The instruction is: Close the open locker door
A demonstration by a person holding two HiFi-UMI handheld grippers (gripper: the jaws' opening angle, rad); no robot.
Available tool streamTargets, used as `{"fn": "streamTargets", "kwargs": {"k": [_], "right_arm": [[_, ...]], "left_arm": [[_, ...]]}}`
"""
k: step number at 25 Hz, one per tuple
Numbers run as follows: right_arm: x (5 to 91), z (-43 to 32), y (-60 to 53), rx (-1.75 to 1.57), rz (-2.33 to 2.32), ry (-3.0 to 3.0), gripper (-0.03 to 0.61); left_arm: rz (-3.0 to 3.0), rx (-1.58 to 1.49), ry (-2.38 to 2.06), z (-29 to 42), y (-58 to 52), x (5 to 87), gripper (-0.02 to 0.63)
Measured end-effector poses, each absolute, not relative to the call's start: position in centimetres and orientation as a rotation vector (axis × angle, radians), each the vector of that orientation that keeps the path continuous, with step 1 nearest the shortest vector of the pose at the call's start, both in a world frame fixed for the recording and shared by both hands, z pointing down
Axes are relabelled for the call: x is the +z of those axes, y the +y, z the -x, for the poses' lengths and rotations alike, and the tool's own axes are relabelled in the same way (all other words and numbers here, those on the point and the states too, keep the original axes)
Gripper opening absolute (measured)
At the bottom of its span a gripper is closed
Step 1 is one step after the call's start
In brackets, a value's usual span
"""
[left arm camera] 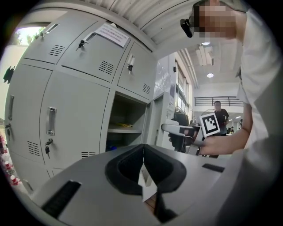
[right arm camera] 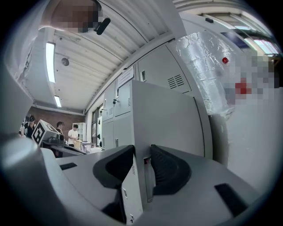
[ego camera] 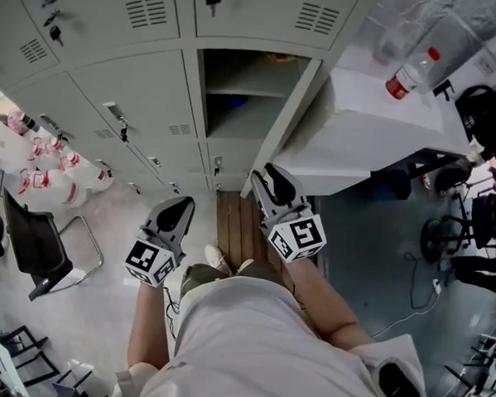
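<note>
The open locker point(ego camera: 245, 94) sits in the middle of a grey bank of lockers, with shelves showing inside. Its door point(ego camera: 298, 113) swings out toward me on the right. My right gripper point(ego camera: 262, 176) is shut on the door's free edge, and in the right gripper view the door point(right arm camera: 163, 114) stands upright between both pads of the gripper point(right arm camera: 142, 152). My left gripper point(ego camera: 181, 205) hangs apart from the lockers, lower left of the door. Its jaws point(left arm camera: 143, 148) are shut with nothing in them. The left gripper view shows the locker point(left arm camera: 126, 123) and the right gripper point(left arm camera: 170, 128) at the door.
A white table point(ego camera: 359, 133) stands right behind the open door, with a red-capped bottle point(ego camera: 408, 77) on it. A black chair point(ego camera: 34, 240) and several bottles point(ego camera: 43, 162) are on the left. Wooden boards point(ego camera: 234, 226) lie below the locker. Office chairs point(ego camera: 445, 237) and cables are to the right.
</note>
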State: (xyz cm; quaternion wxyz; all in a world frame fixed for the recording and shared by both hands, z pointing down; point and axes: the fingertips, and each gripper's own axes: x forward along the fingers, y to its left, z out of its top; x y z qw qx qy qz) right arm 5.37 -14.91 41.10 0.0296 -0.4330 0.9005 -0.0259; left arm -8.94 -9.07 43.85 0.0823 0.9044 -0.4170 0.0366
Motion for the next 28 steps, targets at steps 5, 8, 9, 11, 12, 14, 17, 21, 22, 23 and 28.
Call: {"fn": "streamTargets", "kwargs": {"k": [5,8,9,11,12,14,17,21,22,23,28], "right_arm": [[41.0,-3.7,-15.9,-0.079,1.339,2.768,0.13],[41.0,-2.7,-16.5,-0.071,1.326,2.78,0.129],[41.0,-2.4,-16.7,-0.065,1.321,2.784,0.129],[41.0,-1.9,-17.1,-0.064,1.317,2.788,0.127],[41.0,-1.6,-17.3,-0.065,1.317,2.789,0.127],[41.0,-1.0,-17.8,-0.06,1.31,2.792,0.126],[41.0,-0.1,-18.5,-0.048,1.291,2.804,0.126],[40.9,0.9,-19.4,-0.047,1.276,2.81,0.123],[41.0,1.1,-19.7,-0.046,1.272,2.812,0.121],[41.0,1.3,-19.9,-0.043,1.268,2.815,0.121],[40.8,2.4,-21.2,-0.042,1.257,2.812,0.115]], "left_arm": [[-2.692,0.104,-1.267,10.6,-9.5,43.8,0.002],[-2.684,0.1,-1.278,11.4,-9.7,43.9,0.002],[-2.681,0.097,-1.282,11.7,-9.8,43.9,0.002],[-2.675,0.088,-1.291,12.2,-10.1,44.0,0.002],[-2.673,0.084,-1.295,12.4,-10.3,44.0,0.002],[-2.667,0.076,-1.305,13.0,-10.7,44.0,0.002],[-2.657,0.069,-1.318,13.7,-11.3,44.2,0.002],[-2.647,0.064,-1.333,14.6,-12.2,44.5,0.002],[-2.646,0.062,-1.335,14.8,-12.4,44.5,0.002],[-2.645,0.06,-1.337,15.0,-12.6,44.5,0.002],[-2.651,0.058,-1.332,15.6,-13.4,44.2,0.002]]}}
